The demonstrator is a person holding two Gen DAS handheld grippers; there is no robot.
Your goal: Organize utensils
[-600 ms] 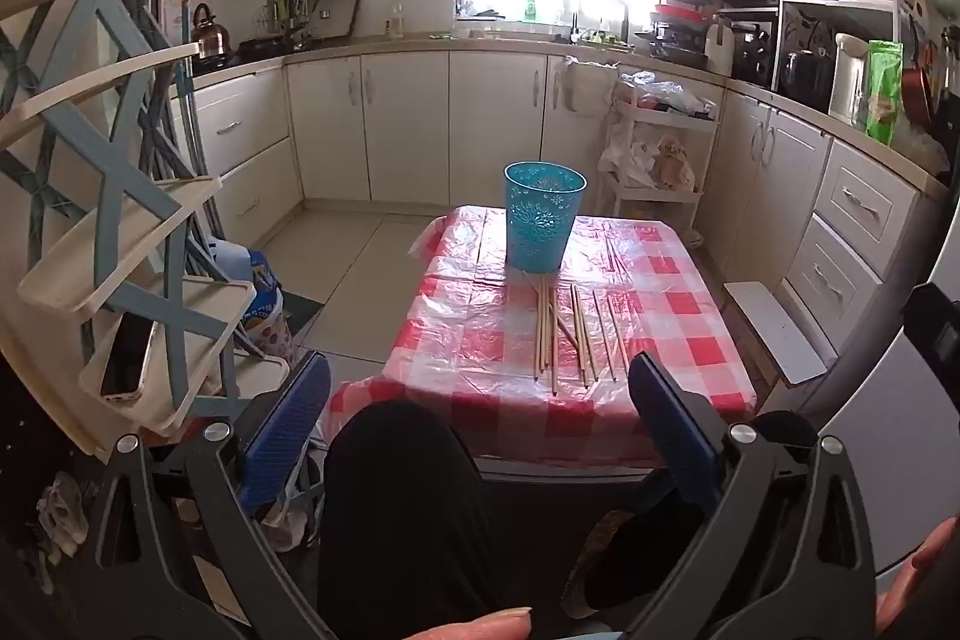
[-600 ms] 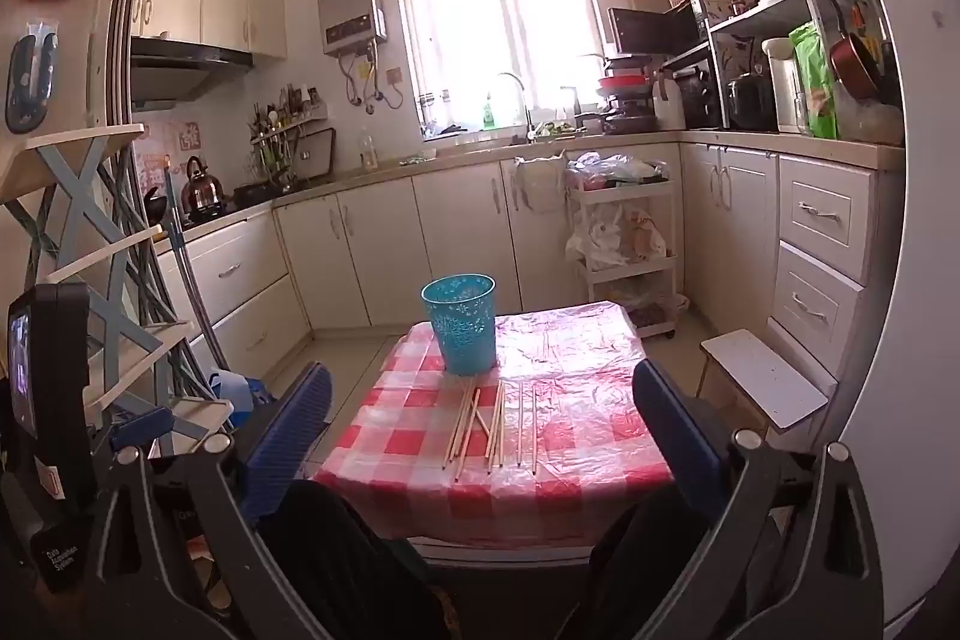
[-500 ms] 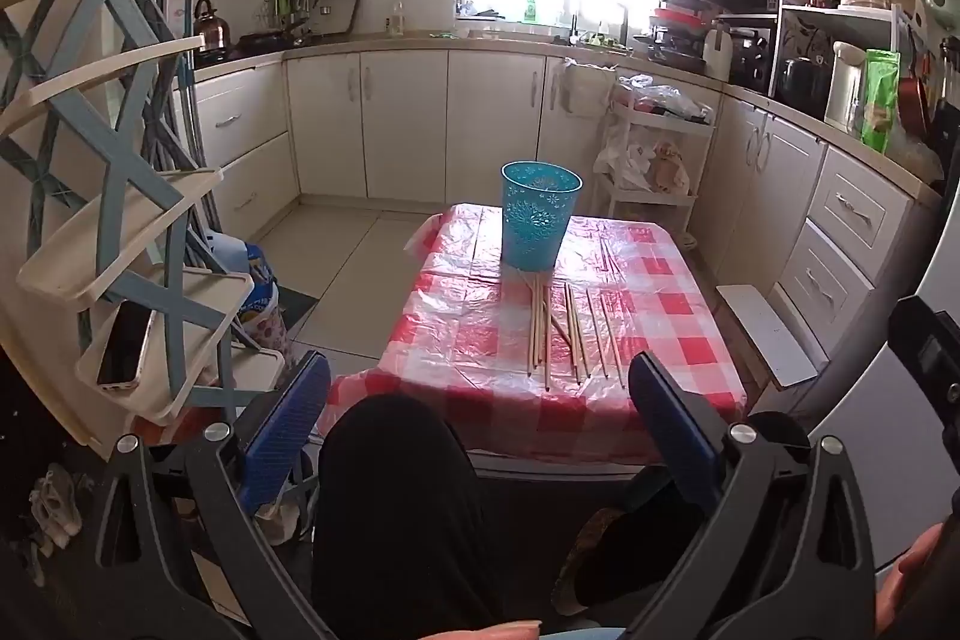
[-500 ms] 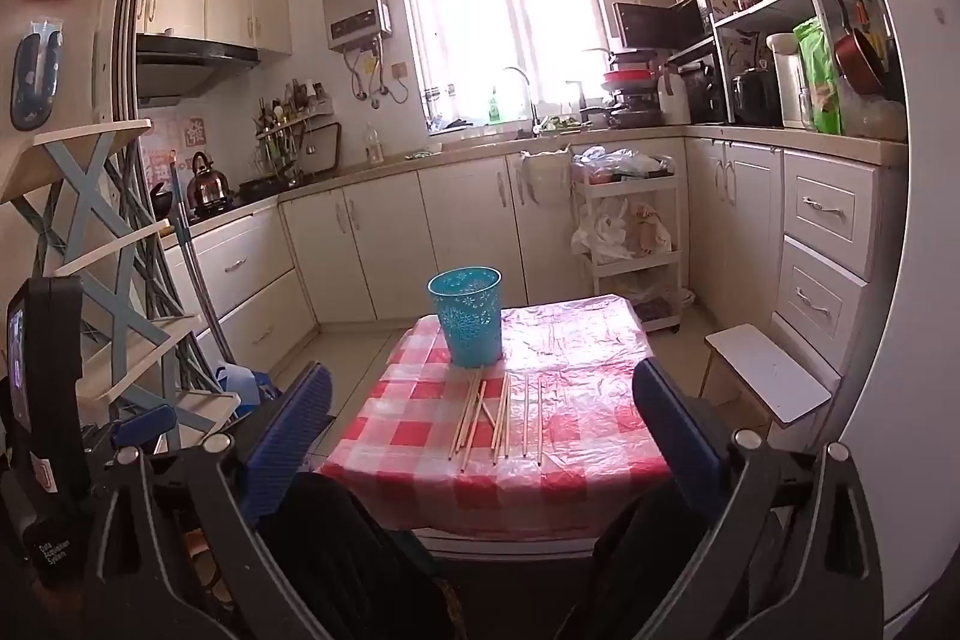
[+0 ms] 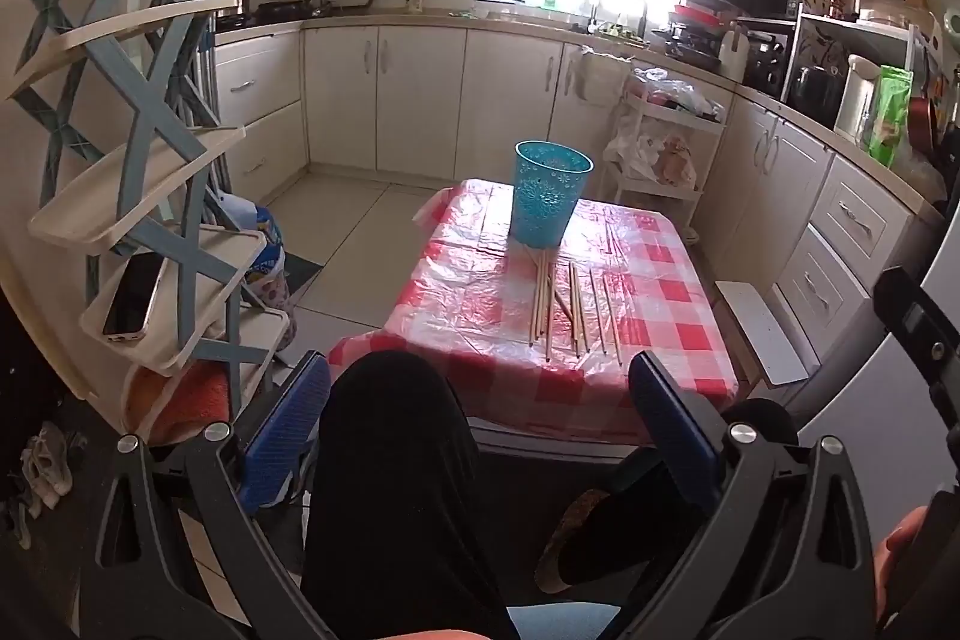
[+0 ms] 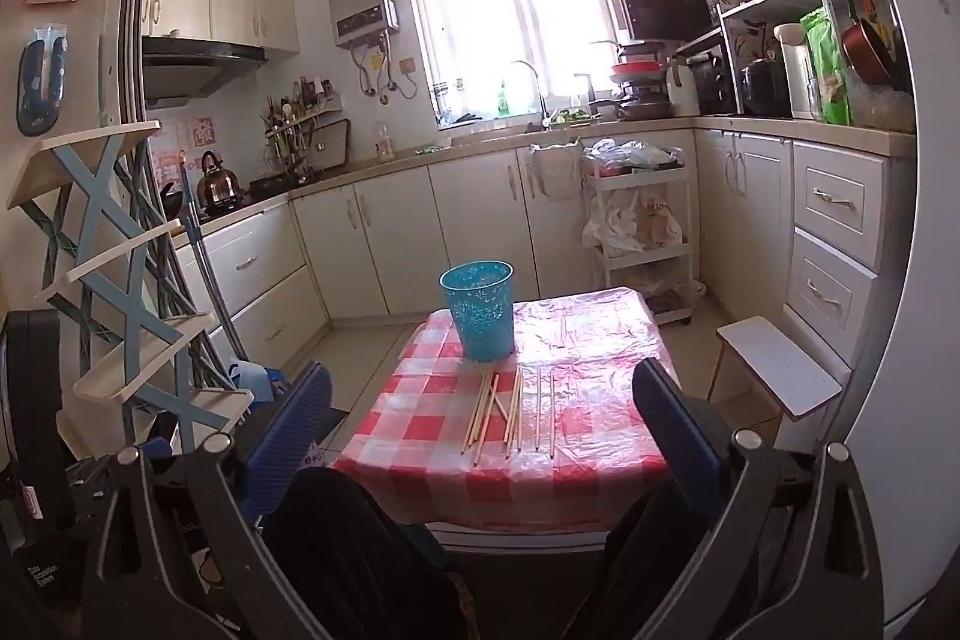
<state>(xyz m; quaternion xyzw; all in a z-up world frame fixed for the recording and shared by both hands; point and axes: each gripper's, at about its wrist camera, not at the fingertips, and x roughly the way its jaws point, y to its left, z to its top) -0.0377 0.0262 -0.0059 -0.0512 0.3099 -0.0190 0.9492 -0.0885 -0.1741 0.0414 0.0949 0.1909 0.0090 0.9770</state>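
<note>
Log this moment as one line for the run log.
stage: approach | left gripper: open, empty | right gripper: open, empty | chopsticks: loose on table | cup: upright behind them

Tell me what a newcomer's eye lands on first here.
The teal basket standing upright at the far end of the red-checked table, mid-kitchen. Next, the loose chopsticks lying flat on the cloth just in front of it, near ends fanned toward the camera. Both grippers, left and right, are open and empty, short of the table, with the bright window behind.
</note>
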